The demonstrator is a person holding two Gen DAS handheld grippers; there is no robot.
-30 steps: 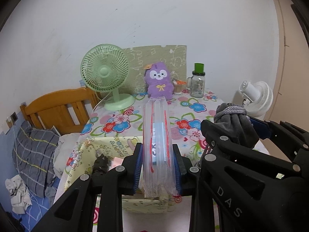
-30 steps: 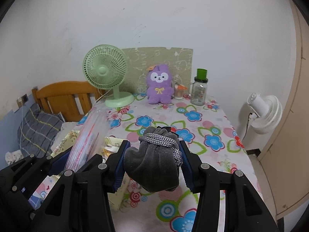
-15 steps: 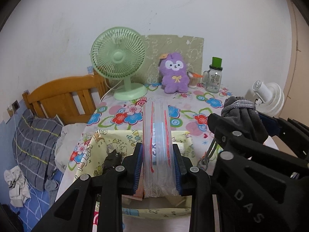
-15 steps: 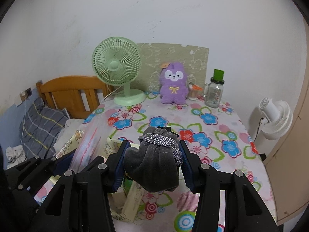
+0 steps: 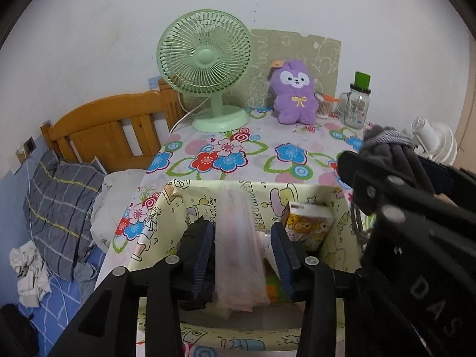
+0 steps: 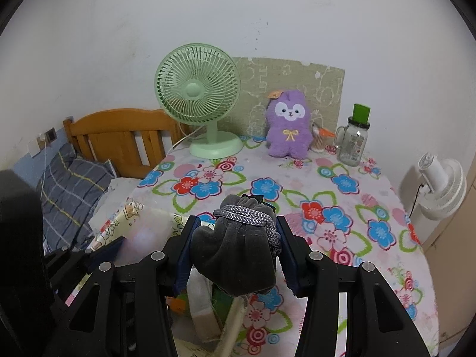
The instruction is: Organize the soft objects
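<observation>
My left gripper [image 5: 241, 257] is open above a yellow cartoon-print fabric bin [image 5: 300, 189]. A clear plastic bag [image 5: 238, 255] hangs blurred between its fingers, free of both pads, over the bin. My right gripper [image 6: 235, 248] is shut on a grey drawstring pouch [image 6: 238, 255] with a grey cord, held above the bin's right side. The pouch also shows in the left wrist view [image 5: 386, 145]. A purple plush toy [image 6: 288, 125] sits at the table's back.
The bin holds a small printed box [image 5: 309, 223] and a dark item [image 5: 193, 238]. A green desk fan [image 5: 208, 71], a glass jar with green lid [image 5: 357, 104], a white fan [image 6: 440, 187] and a wooden bed frame [image 5: 110, 131] surround the floral table [image 6: 342, 208].
My left gripper has opened and let go of the plastic bag, which drops toward the bin. Both grippers have moved forward over the bin. The right one still holds the pouch.
</observation>
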